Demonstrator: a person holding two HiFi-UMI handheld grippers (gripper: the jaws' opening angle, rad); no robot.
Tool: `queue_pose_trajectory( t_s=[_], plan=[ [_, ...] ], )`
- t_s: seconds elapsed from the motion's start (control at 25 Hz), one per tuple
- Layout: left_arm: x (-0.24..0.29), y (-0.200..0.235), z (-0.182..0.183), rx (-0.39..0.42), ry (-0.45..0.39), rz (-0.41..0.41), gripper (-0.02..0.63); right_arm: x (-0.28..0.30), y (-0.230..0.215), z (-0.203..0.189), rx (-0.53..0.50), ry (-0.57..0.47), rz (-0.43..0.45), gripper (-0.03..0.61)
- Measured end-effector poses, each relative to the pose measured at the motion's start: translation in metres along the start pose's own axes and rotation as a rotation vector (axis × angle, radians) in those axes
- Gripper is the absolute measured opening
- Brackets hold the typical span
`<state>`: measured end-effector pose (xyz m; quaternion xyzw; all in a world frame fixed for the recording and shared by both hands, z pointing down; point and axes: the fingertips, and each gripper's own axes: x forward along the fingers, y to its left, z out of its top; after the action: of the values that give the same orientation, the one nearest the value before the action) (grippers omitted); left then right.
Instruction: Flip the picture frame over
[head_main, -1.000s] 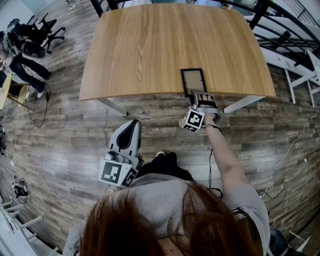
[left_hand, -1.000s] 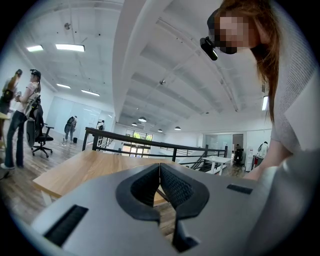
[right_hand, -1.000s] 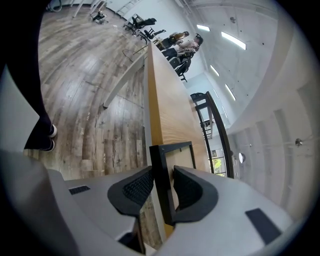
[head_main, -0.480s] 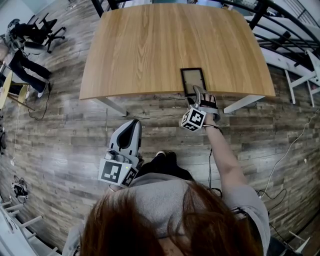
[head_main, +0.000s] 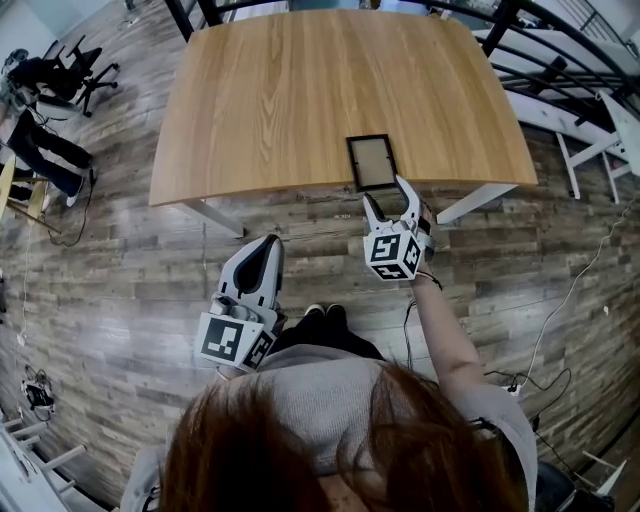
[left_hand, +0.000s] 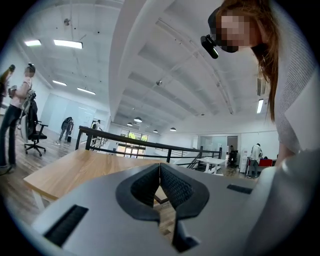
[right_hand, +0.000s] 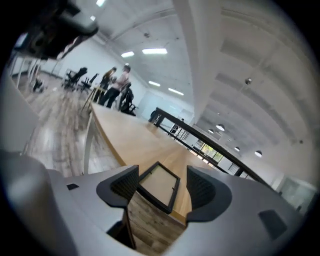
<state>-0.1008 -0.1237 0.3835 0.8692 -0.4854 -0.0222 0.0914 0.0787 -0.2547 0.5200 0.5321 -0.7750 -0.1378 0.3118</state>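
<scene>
The picture frame (head_main: 370, 161), black-edged with a pale beige panel, lies flat on the wooden table (head_main: 290, 90) close to its near edge. My right gripper (head_main: 386, 197) hovers just off that edge, nearer me than the frame and above it. Its jaws are opening wide with nothing pressed between them. In the right gripper view the picture frame (right_hand: 159, 184) shows beyond the gap of the right gripper (right_hand: 162, 194). My left gripper (head_main: 262, 270) hangs low by my body over the floor, shut and empty; the left gripper (left_hand: 160, 186) has its pads together.
White table legs (head_main: 478, 203) stand under the near edge. Dark railings (head_main: 560, 60) and white furniture sit at the right. Office chairs and people (head_main: 45, 85) are far off at the left. Cables (head_main: 560, 310) trail across the wood floor.
The right gripper was narrow at the frame's near edge; it has since opened wide, rolled and lifted up away from the frame. The frame still lies flat. The left gripper has stayed put.
</scene>
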Motion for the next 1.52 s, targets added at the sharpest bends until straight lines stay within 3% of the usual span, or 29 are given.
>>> queue_pose_trajectory(
  t_s=[0.28, 0.48, 0.52, 0.56, 0.6, 0.72, 0.96, 1.52],
  plan=[
    [0.012, -0.018, 0.001, -0.005, -0.017, -0.07, 0.008, -0.068, -0.036, 0.068, 0.411, -0.261, 0.016, 0.31],
    [0.017, -0.033, 0.005, -0.007, -0.04, -0.118, 0.008, -0.11, -0.045, 0.089, 0.436, -0.332, -0.007, 0.308],
    [0.018, -0.035, 0.006, -0.007, -0.046, -0.124, 0.008, -0.119, -0.046, 0.093, 0.455, -0.351, -0.007, 0.284],
    [0.019, -0.037, 0.008, -0.008, -0.051, -0.131, 0.008, -0.13, -0.048, 0.098, 0.499, -0.378, 0.009, 0.183],
    [0.02, -0.039, 0.01, -0.009, -0.056, -0.138, 0.008, -0.14, -0.049, 0.102, 0.57, -0.413, 0.043, 0.012],
    [0.024, -0.045, 0.013, -0.011, -0.065, -0.16, 0.008, -0.164, -0.057, 0.113, 0.77, -0.493, 0.103, 0.012],
    [0.031, -0.059, 0.015, -0.014, -0.075, -0.201, 0.008, -0.182, -0.066, 0.119, 0.645, -0.482, -0.014, 0.012],
    [0.029, -0.059, 0.019, -0.021, -0.089, -0.205, 0.008, -0.185, -0.052, 0.133, 0.618, -0.473, 0.045, 0.012]
  ],
)
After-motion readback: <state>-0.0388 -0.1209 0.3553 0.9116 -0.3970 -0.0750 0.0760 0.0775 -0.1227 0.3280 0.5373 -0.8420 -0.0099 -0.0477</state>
